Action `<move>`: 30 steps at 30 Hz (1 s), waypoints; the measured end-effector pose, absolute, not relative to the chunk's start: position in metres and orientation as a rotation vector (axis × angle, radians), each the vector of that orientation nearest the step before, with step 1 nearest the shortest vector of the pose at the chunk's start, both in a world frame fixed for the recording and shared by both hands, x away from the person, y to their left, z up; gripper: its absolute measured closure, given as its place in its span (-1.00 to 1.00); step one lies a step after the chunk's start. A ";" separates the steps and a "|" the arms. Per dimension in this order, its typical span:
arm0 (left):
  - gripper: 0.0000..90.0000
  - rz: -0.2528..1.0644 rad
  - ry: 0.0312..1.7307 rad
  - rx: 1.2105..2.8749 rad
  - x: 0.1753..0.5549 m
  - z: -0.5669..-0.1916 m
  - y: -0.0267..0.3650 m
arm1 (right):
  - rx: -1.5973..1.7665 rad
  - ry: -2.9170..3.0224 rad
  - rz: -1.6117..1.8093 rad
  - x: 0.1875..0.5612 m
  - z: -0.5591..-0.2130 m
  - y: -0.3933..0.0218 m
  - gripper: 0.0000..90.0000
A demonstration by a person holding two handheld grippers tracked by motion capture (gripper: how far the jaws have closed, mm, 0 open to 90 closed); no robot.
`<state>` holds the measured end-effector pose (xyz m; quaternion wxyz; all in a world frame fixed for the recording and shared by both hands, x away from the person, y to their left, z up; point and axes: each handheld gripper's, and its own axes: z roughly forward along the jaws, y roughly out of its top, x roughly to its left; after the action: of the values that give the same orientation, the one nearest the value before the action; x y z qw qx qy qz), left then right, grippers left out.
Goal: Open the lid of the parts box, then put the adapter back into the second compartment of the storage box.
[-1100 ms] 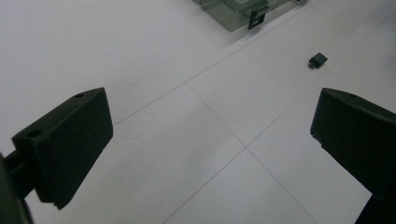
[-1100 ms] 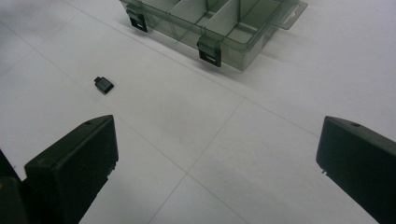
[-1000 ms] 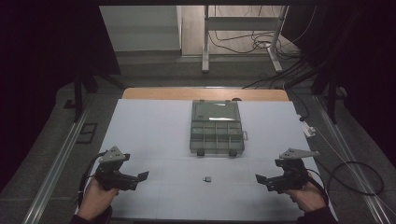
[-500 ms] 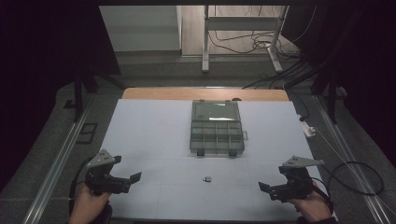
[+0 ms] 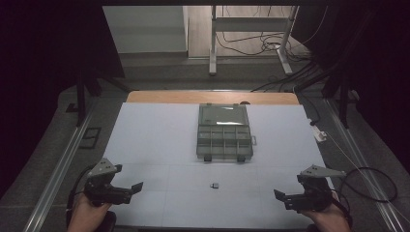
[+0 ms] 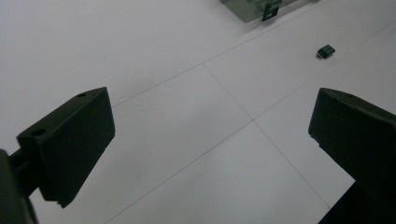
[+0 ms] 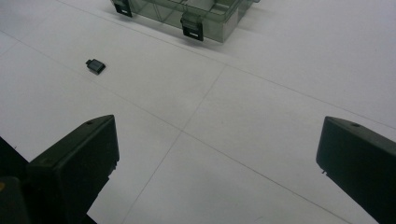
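Observation:
A clear plastic compartment box (image 5: 224,132) lies mid-table with its lid folded back; its latched front edge appears in the left gripper view (image 6: 254,6) and the right gripper view (image 7: 187,14). A small dark block (image 5: 215,185) rests on the white mat in front of it, also seen at upper right of the left gripper view (image 6: 325,51) and upper left of the right gripper view (image 7: 95,66). My left gripper (image 5: 134,190) is open at the near left corner, holding nothing. My right gripper (image 5: 281,198) is open at the near right corner, holding nothing.
The white mat (image 5: 159,145) covers the table, with a wooden strip (image 5: 159,96) at its far edge. Metal rails run along both sides. Cables and a table leg (image 5: 212,48) lie on the floor beyond. A small white item (image 5: 318,133) sits off the mat's right edge.
Both grippers have drawn back toward the near edge and outward to the corners. The box and the small block have not moved.

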<state>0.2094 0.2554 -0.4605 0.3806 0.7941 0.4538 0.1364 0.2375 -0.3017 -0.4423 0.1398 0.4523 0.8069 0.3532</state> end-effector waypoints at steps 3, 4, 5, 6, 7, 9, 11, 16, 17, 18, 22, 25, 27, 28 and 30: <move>-0.98 0.345 1.160 2.028 0.210 -0.461 0.255 | 1.318 2.341 1.009 0.238 -0.443 -0.302 -1.00; -0.98 0.343 1.162 2.028 0.210 -0.461 0.255 | 1.318 2.343 1.009 0.239 -0.443 -0.302 -1.00; -0.98 0.344 1.162 2.029 0.210 -0.461 0.255 | 1.318 2.343 1.013 0.238 -0.443 -0.302 -1.00; -0.98 0.345 1.163 2.031 0.210 -0.461 0.255 | 1.317 2.344 1.014 0.239 -0.443 -0.302 -1.00; -0.98 0.344 1.164 2.033 0.211 -0.461 0.255 | 1.317 2.345 1.013 0.239 -0.443 -0.302 -1.00; -0.98 0.340 1.165 2.036 0.211 -0.461 0.255 | 1.319 2.350 1.013 0.239 -0.443 -0.301 -1.00; -0.98 0.339 1.165 2.038 0.211 -0.462 0.255 | 1.314 2.352 1.015 0.239 -0.443 -0.301 -1.00; -0.98 0.334 1.165 2.047 0.212 -0.462 0.254 | 1.300 2.362 1.017 0.239 -0.443 -0.300 -1.00; -0.98 0.333 1.165 2.049 0.212 -0.462 0.254 | 1.291 2.363 1.020 0.239 -0.443 -0.300 -1.00; -0.98 0.332 1.166 2.050 0.212 -0.462 0.254 | 1.286 2.363 1.021 0.239 -0.442 -0.299 -1.00; -0.98 0.329 1.168 2.053 0.212 -0.462 0.254 | 1.269 2.370 1.032 0.240 -0.441 -0.298 -1.00; -0.98 0.328 1.171 2.052 0.213 -0.462 0.254 | 1.259 2.372 1.042 0.241 -0.440 -0.297 -1.00; -0.97 0.327 1.171 2.051 0.213 -0.462 0.254 | 1.250 2.377 1.043 0.242 -0.440 -0.296 -1.00; -0.97 0.326 1.172 2.049 0.213 -0.462 0.254 | 1.246 2.380 1.044 0.243 -0.441 -0.295 -1.00; -0.97 0.325 1.170 2.050 0.213 -0.462 0.254 | 1.230 2.391 1.046 0.244 -0.441 -0.293 -1.00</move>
<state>0.2127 0.2543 -0.4621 0.3703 0.7991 0.4563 0.1267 0.2439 -0.2931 -0.4410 0.1276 0.4229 0.8220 0.3595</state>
